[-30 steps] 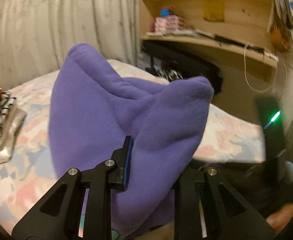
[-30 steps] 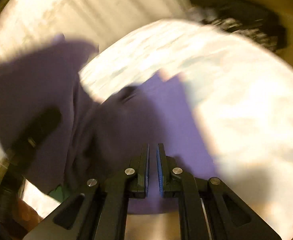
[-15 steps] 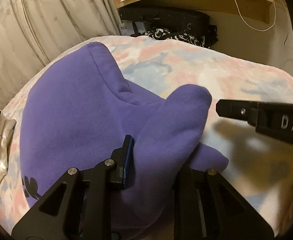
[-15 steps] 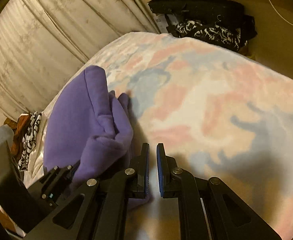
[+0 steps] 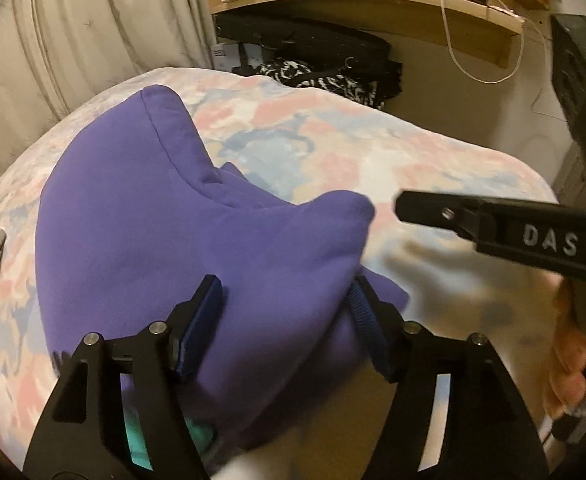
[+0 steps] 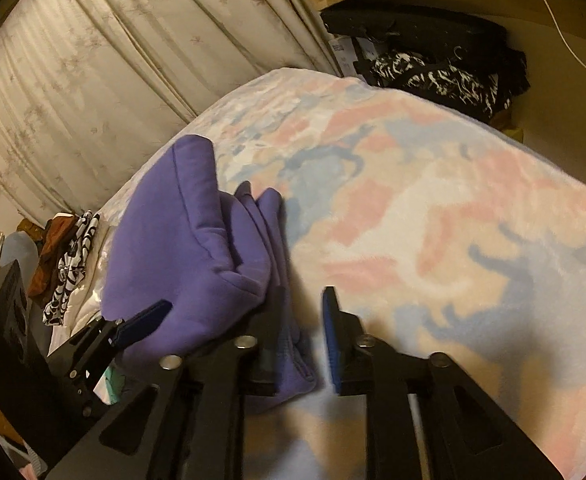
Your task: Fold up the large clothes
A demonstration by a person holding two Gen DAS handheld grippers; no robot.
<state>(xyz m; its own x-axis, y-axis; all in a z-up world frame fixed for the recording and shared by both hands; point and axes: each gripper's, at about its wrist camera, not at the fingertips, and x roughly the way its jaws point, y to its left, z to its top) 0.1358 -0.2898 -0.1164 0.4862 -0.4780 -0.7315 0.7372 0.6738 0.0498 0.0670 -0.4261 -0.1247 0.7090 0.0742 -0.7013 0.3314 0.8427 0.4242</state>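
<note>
Down on the bed (image 5: 433,160) now, no longer hanging in the air as a second ago: purple fleece garment (image 5: 153,232), doubled over into a thick bundle. Left claw (image 5: 289,300) just been opening, now spread, with the near fold of the fleece bulging between the pads but seemingly not squeezed. Right claw (image 6: 303,294) likewise just been opening, now parted a little; only bed cover and a flat purple edge below the gap, nothing pinched. Reads as a release: fold laid, both grips given up. Probably leaves smoothing or one more fold, judging by the lumpy, uneven layers.

Sits on the bed's left half as seen from the left wrist, well clear of the bed's far right corner. Long axis runs from the bed's near edge, under the claws, toward its far edge. Ends there in a seamed, pointed corner aimed at the bed's far side; tapers that way, broadest at the near edge. Looser layers peek out along the side facing the bed's middle.
</note>
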